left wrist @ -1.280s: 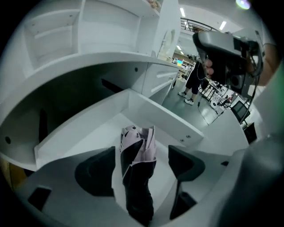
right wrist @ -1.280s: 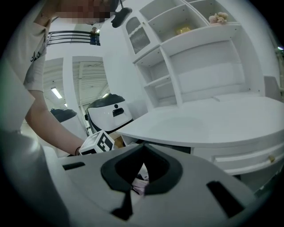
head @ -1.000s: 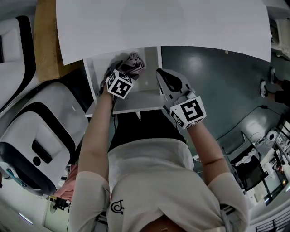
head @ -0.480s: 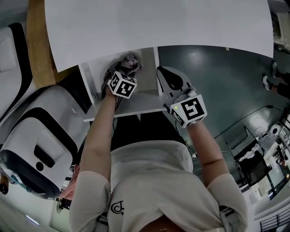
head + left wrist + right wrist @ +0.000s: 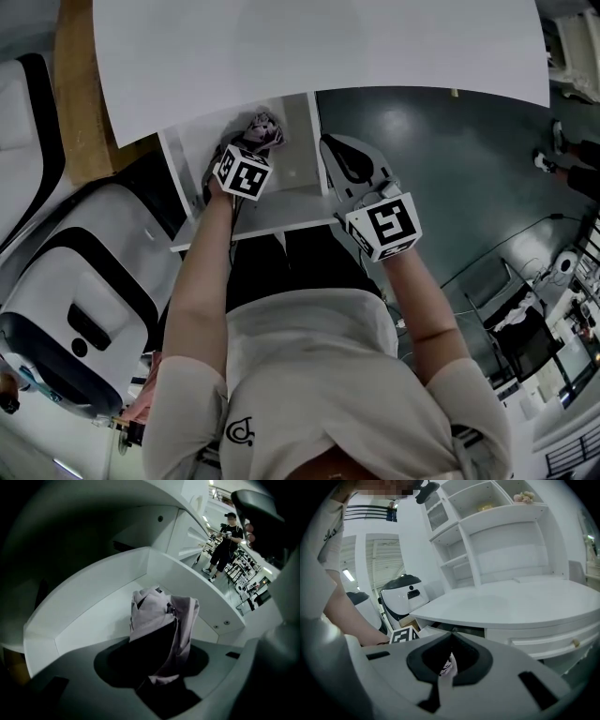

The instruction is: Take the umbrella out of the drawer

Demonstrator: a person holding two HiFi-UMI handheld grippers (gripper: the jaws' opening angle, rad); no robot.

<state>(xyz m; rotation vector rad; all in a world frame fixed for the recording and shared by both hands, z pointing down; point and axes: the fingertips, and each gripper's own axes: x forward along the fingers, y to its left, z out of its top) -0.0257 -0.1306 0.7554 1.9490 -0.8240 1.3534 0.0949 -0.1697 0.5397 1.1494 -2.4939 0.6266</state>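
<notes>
The umbrella point(image 5: 263, 127), a folded bundle of pale pink fabric point(image 5: 159, 618), stands in the open white drawer point(image 5: 272, 211) under the desk. My left gripper point(image 5: 242, 148) points steeply down into the drawer. Its jaws are closing, and the umbrella fills the gap between them point(image 5: 161, 641), with its fabric touching both sides. My right gripper point(image 5: 330, 152) hangs just outside the drawer's right wall, shut with nothing in it; in the right gripper view its jaws point(image 5: 450, 637) meet at a seam.
The white desk top point(image 5: 309, 47) overhangs the back of the drawer. A large white and black machine point(image 5: 84, 281) stands close on the left. White shelves point(image 5: 497, 527) rise behind the desk. A person point(image 5: 225, 545) stands far off across the dark floor point(image 5: 431, 159).
My left gripper has stayed on the umbrella inside the drawer, tipping slightly. The right gripper has hardly moved. The head view has shifted a little.
</notes>
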